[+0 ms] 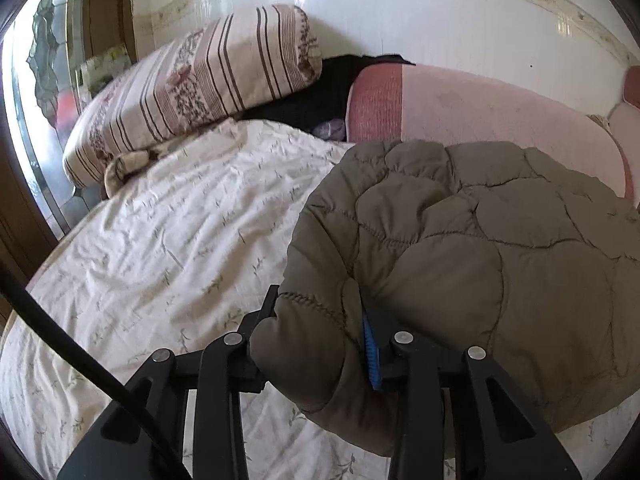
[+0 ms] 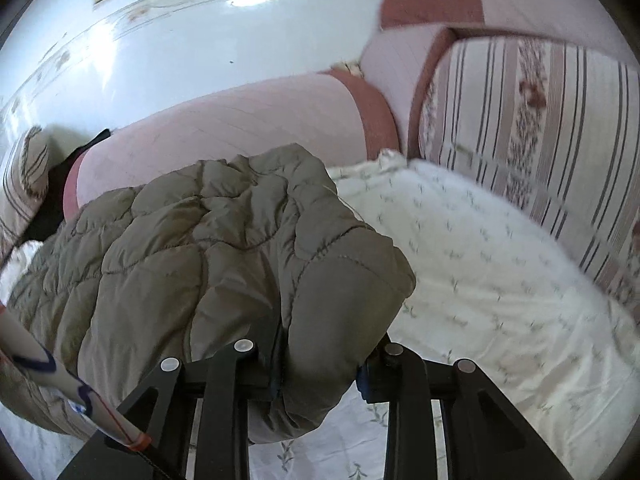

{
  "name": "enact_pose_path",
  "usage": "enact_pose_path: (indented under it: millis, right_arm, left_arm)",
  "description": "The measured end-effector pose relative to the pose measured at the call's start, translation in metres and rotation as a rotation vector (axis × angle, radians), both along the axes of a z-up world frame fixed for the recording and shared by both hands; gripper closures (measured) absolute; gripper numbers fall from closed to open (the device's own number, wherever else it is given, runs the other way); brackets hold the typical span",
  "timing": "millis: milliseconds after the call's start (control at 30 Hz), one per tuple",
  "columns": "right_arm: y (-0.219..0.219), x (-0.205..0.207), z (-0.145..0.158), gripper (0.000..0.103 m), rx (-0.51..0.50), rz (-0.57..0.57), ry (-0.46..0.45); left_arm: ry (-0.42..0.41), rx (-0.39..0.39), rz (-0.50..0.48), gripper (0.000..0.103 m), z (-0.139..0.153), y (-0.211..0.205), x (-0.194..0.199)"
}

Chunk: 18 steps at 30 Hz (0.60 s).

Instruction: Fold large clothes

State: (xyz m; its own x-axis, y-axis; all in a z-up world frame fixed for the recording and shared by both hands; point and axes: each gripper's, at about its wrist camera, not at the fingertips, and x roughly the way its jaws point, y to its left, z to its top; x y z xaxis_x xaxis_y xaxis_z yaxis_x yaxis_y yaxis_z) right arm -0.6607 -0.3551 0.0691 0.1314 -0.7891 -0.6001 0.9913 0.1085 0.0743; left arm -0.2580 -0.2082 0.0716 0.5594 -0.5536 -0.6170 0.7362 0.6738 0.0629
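Nearest in the left wrist view, the left tool [image 1: 316,344] has its jaws narrowed onto a thick roll of the olive quilted puffer jacket [image 1: 460,248], a blue pad [image 1: 370,354] pressed into the padding on one side and the black finger on the other. In the right wrist view the right tool [image 2: 320,364] is likewise clamped on a bulging edge of the same jacket [image 2: 224,248], the fabric puffing out between and over its fingers. A pale sleeve with a dark printed line [image 2: 48,364] crosses the lower left corner of that view.

The jacket is held by two of its edges, bunched and hanging in a mound just above the white floral bedsheet [image 1: 168,240]; whether its lower part touches the sheet I cannot tell. It looks gathered rather than laid flat, with no clean crease or squared panel to be seen, so my judgement is that the fold is at an early or middle stage: the garment is picked up and under control, but the neat folding and setting down are left to do.

Beyond the jacket lies open sheet on either side, room enough to spread it. Farther back a pink bolster with a darker red band [image 1: 460,112] runs along the wall, a striped floral pillow [image 1: 192,88] sits at the left, a second striped cushion [image 2: 540,132] stands at the right, and a glossy white tiled wall [image 1: 400,12] closes the scene
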Motion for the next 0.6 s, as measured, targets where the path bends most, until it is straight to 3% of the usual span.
enact_pose_path:
  millis: [233,600]
  right_arm:
    - [0.01,0.002,0.013,0.075,-0.058,0.033,0.065]
    - [0.052,-0.012,0.041,0.075,-0.123,0.076,0.051]
  left_arm:
    - [0.0,-0.019,0.008,0.07,0.01,0.003,-0.002]
    - [-0.015,-0.073,0.01,0.07,0.042,0.031,-0.016]
